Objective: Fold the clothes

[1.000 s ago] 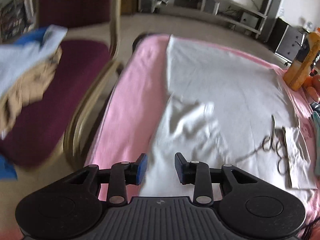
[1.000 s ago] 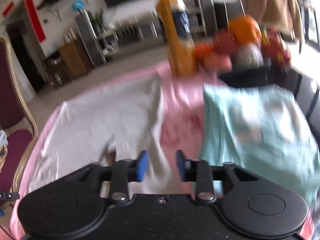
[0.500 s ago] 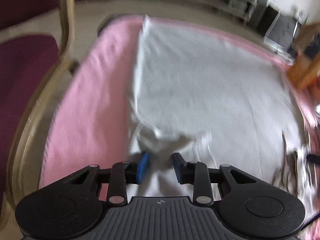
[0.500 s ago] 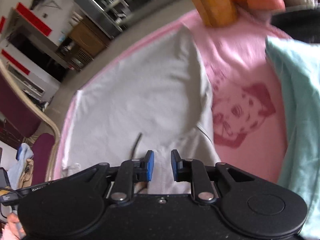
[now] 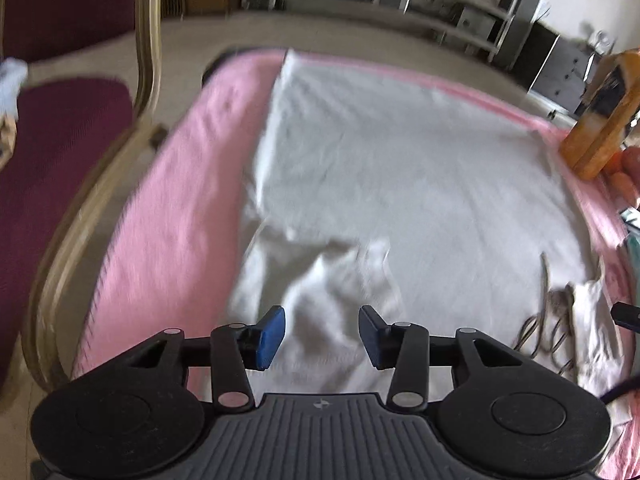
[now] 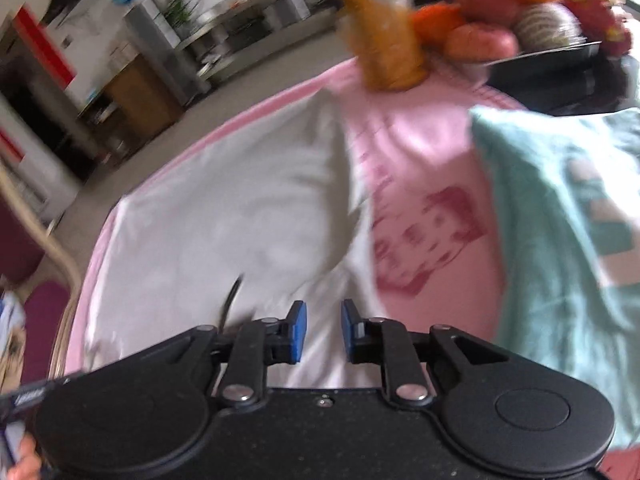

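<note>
A white garment lies spread flat on a pink tablecloth. Its near part is wrinkled, and a grey drawstring lies on it at the right. My left gripper hovers over the wrinkled near edge. Its jaws are opening, and the cloth lies below them, not pressed between the blue pads. In the right wrist view the same white garment fills the left half. My right gripper stands over its near right edge with a narrow gap between the pads. The cloth shows through that gap.
A folded teal garment lies on the pink cloth to the right. An orange bottle and a dark bowl of fruit stand at the far right. A maroon chair with a gold frame stands at the table's left, with clothes on its seat.
Both grippers have come down and closer to the white garment's near edge. The left jaws have widened. The right jaws have kept their narrow gap.
</note>
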